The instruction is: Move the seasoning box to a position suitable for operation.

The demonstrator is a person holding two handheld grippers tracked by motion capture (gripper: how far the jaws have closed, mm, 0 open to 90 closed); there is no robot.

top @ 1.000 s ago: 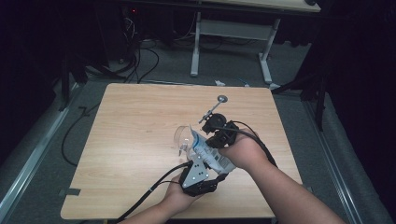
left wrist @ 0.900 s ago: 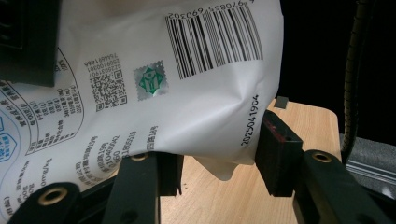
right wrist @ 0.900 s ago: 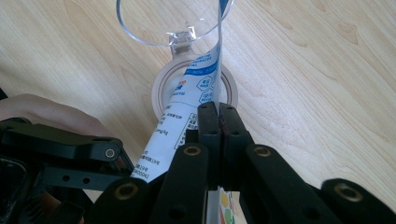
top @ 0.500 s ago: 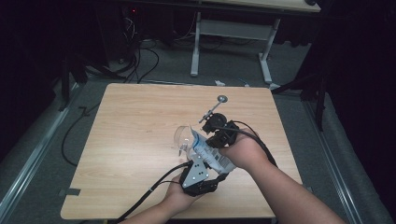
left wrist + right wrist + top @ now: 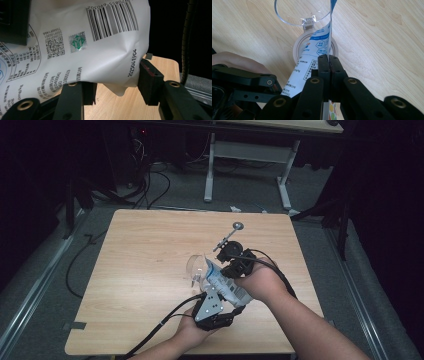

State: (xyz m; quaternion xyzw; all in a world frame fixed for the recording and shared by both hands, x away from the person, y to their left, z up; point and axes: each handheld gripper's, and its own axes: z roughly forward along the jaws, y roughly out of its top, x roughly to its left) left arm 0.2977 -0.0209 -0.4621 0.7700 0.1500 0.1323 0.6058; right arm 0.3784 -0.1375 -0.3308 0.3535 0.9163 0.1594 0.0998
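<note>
Nearest to me, at the front edge of the light wooden table point(image 5: 135, 270), my left gripper point(image 5: 216, 304) sits in the left hand point(image 5: 192, 332), with its grey three-cornered plate on top and the black cable going away to the lower left. In the left gripper view, its jaws stand on both sides of the bottom end of the white plastic pouch with blue print and a barcode point(image 5: 100, 45); the right pad touches the pouch near the printed date, but the left jaw is partly hidden behind the pouch, so I cannot tell if it really presses. These jaws have just been opening a little, with the pouch between them. A bit farther, my right gripper point(image 5: 235, 262) is in the right hand point(image 5: 262, 282), and it is clenched on the thin edge of the same pouch: in the right gripper view the two black jaws meet flat on the film. The pouch lies tilted between both grippers, and its upper end points toward the clear plastic cup point(image 5: 303, 12), which stands on the table just beyond. I cannot tell if the pouch touches the rim. Still farther, a small metal stand with a round disc point(image 5: 237, 226) sits near the back edge of the table.
</note>
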